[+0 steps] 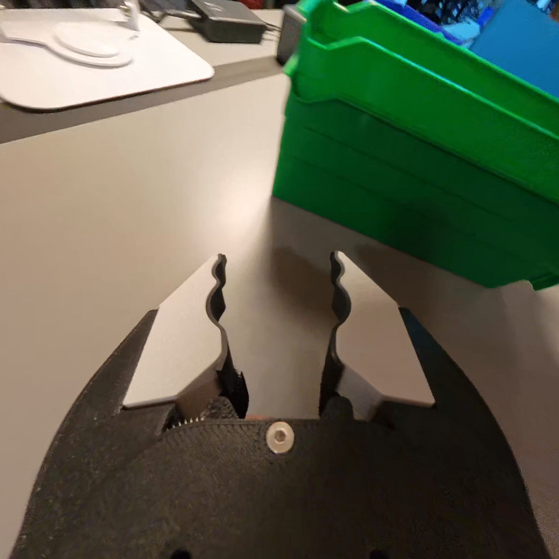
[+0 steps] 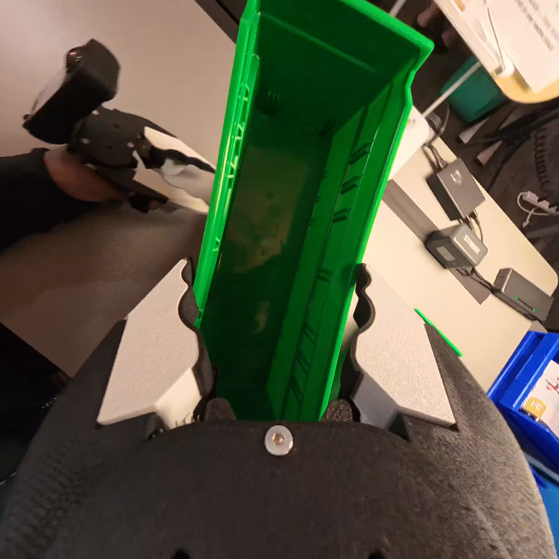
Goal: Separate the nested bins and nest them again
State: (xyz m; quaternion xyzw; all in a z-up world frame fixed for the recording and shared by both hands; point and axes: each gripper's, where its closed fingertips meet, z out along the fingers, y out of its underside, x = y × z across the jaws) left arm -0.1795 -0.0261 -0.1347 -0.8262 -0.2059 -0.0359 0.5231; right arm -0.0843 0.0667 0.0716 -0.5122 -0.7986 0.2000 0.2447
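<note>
Green nested bins (image 1: 423, 145), long, narrow, ribbed plastic walls

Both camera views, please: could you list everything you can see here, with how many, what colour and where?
Green bins: a nested stack, exact count unclear, right on the table.
Table: one, beige, under everything.
White mat: one, far left, with a white round-based stand on it.
Dark adapter boxes: three with cables, on the table's right side.
Blue bin: at least one, lower right, holding small packets.
Papers: white, top right.
Left tongs: open, bare, low over the table beside the stack.
Right tongs: closed across the width of a green bin.
Person's hand: one, dark sleeve, holding the left tongs.
</note>
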